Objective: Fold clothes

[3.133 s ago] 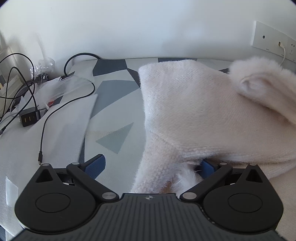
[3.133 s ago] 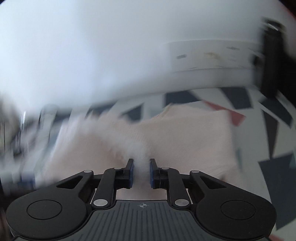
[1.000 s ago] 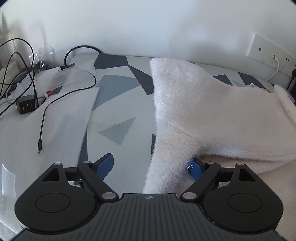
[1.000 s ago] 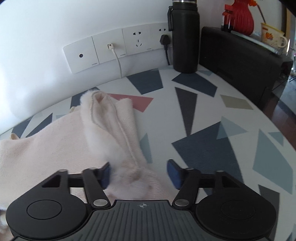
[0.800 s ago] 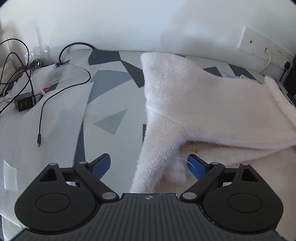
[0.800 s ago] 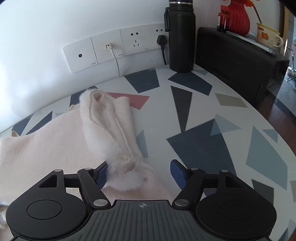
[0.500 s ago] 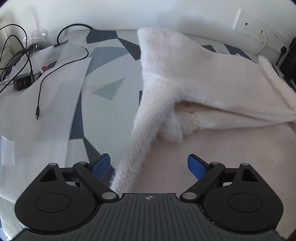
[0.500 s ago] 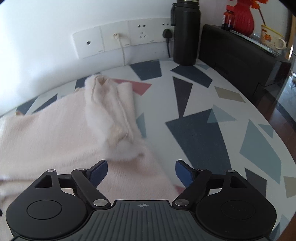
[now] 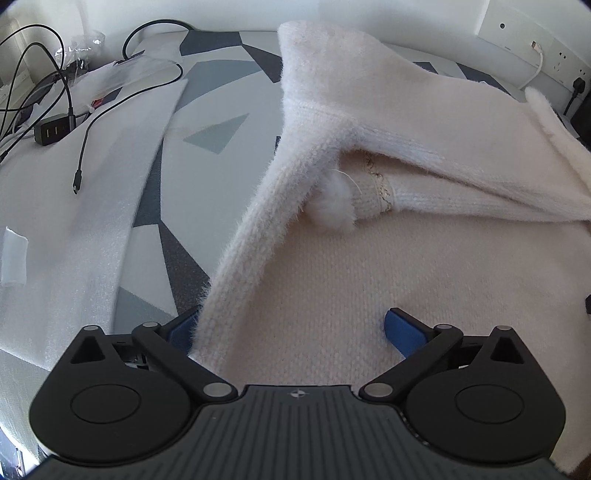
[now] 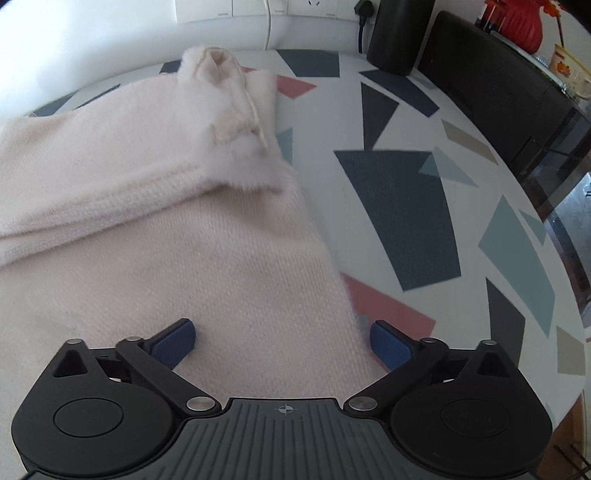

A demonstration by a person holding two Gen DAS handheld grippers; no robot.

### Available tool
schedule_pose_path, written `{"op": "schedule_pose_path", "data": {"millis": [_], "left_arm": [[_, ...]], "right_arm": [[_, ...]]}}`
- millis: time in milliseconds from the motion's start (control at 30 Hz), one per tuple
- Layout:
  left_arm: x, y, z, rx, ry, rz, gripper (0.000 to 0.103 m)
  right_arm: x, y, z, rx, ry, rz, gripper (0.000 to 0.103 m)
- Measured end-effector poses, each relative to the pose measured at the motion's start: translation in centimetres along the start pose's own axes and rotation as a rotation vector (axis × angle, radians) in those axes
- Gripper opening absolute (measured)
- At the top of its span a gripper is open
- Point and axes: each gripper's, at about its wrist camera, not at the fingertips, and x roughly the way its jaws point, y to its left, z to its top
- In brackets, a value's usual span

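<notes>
A fluffy cream sweater (image 9: 424, 258) lies on the patterned table, its upper part folded down over the body. A sleeve cuff with a fuzzy tuft (image 9: 334, 208) rests under the fold. My left gripper (image 9: 295, 328) hovers over the sweater's left edge with its jaws opening wide; cloth lies below them, and no pad presses on it. In the right wrist view the same sweater (image 10: 166, 240) shows its right side with a loose folded cuff (image 10: 229, 110). My right gripper (image 10: 282, 339) straddles the sweater's right edge, jaws opening, nothing pinched.
Left of the sweater lie a white foam sheet (image 9: 74, 221), black cables and a charger (image 9: 53, 129). Wall sockets (image 9: 535, 40) run along the back. On the right stand a black flask (image 10: 399, 33), a black box (image 10: 498, 81) and the table's curved edge (image 10: 554, 258).
Both grippers let go of the sweater cloth, opened wide and drew back toward the near side. The released fold and cuffs dropped onto the sweater body.
</notes>
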Motion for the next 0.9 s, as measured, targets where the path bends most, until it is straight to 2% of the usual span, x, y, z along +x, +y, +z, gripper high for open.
{"op": "schedule_pose_path", "data": {"millis": [267, 433, 700, 900], "left_arm": [[0.0, -0.2, -0.2, -0.029, -0.014, 0.019, 0.103], [-0.1, -0.2, -0.3, -0.048, -0.021, 0.026, 0.103], [-0.1, -0.1, -0.2, -0.044, -0.016, 0.022, 0.103], [-0.1, -0.2, -0.6, -0.031, -0.049, 0.023, 0.103]], "right_arm": [[0.3, -1.2, -0.4, 0.04, -0.017, 0.057, 0.102], [0.2, -1.2, -0.9, 0.034, -0.053, 0.063, 0.102], [0.1, -1.1, -1.2, 0.039, -0.085, 0.061, 0.102], [0.2, -0.7, -1.2, 0.1, -0.11, 0.026, 0.102]]}}
